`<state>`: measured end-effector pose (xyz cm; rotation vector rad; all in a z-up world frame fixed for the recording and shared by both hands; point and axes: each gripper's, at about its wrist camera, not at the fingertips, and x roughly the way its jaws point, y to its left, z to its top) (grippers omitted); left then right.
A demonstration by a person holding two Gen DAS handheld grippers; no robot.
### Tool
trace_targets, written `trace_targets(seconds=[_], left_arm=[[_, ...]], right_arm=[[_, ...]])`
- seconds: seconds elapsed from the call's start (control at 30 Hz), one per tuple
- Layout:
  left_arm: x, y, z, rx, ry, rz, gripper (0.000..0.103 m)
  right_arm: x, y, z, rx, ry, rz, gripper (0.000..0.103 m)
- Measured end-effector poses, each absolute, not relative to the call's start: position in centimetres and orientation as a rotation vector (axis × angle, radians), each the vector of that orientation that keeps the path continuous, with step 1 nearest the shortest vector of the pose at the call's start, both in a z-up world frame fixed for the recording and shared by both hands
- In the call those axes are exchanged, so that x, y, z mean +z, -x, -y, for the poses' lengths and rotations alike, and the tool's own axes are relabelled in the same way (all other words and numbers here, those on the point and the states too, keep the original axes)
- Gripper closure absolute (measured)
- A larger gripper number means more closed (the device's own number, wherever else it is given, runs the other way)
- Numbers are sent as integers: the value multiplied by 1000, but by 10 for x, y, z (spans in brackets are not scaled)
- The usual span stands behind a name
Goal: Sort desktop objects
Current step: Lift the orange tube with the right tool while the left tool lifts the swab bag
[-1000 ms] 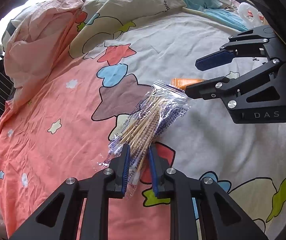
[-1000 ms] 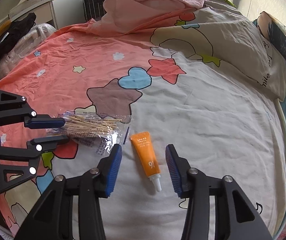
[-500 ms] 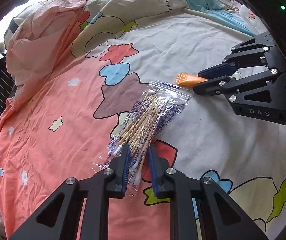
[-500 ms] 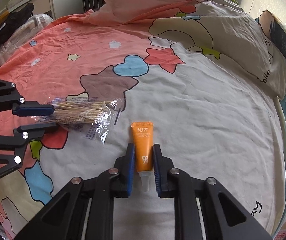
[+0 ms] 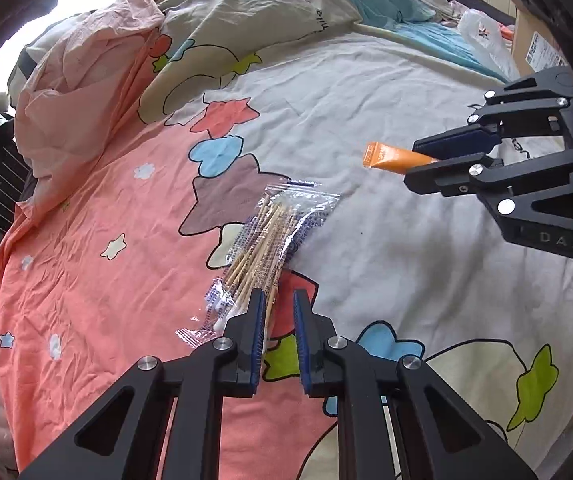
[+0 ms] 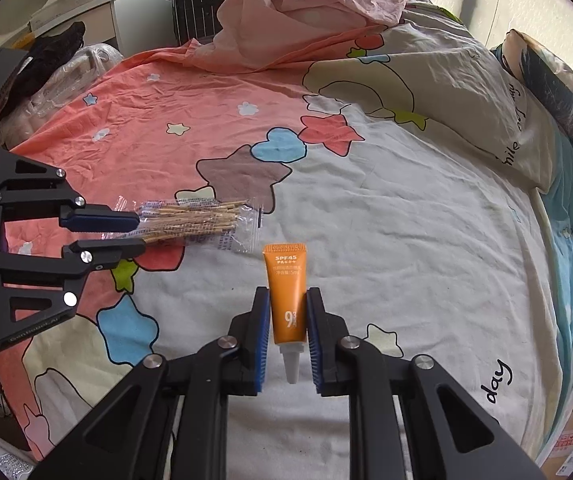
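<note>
Overhead, both tools work above a cartoon-print bedsheet (image 6: pixel 386 220) beside a crumpled pink duvet (image 6: pixel 306 12).

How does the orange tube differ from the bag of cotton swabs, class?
The orange tube is small, opaque and printed with SPF45; the bag of cotton swabs is larger, clear and shows its wooden sticks. The tube is held in the right claw, the bag in the left claw. Both are gripped at one end above the bedsheet.

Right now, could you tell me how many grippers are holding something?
2. The left gripper is shut on the bag of cotton swabs; the right gripper is shut on the orange tube.
</note>
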<state>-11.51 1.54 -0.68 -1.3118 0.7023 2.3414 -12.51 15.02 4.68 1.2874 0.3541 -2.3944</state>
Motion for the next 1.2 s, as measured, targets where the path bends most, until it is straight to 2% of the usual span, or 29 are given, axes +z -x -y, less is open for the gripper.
trace_targets(seconds=[0.07,0.13,0.17,0.27,0.4,0.5,0.53,0.57,0.63,0.7,0.83,1.2], left_arm=[[-11,119,-15,2356,1328,-692,74],[-12,124,-14,2385,1325,-675,41],[-12,126,-14,2394,1321,-675,35],[-15,134,-15,2394,1330,-683,25],[-30,147,-17,2365,1383,-669,25],[-33,153,-11,2357,1399,-589,24],[-32,153,-10,2347,1403,-566,30],[-31,152,-10,2332,1406,-548,53],[-28,146,-15,2349,1395,-618,82],[-25,139,-19,2362,1377,-687,86],[-15,123,-20,2356,1336,-694,91],[22,94,-34,2367,1260,-686,91]], right_arm=[[48,120,-150,-2393,-1282,-357,86],[49,116,-149,-2388,-1277,-357,86],[49,115,-149,-2385,-1278,-356,86],[49,115,-150,-2382,-1282,-366,86],[48,117,-153,-2388,-1280,-357,86],[46,119,-154,-2387,-1284,-353,86],[44,119,-154,-2386,-1287,-354,86],[43,120,-155,-2385,-1290,-354,86],[41,121,-154,-2382,-1296,-353,86],[40,121,-153,-2379,-1295,-350,86],[42,118,-151,-2373,-1286,-345,86],[68,91,-161,-2417,-1232,-351,86]])
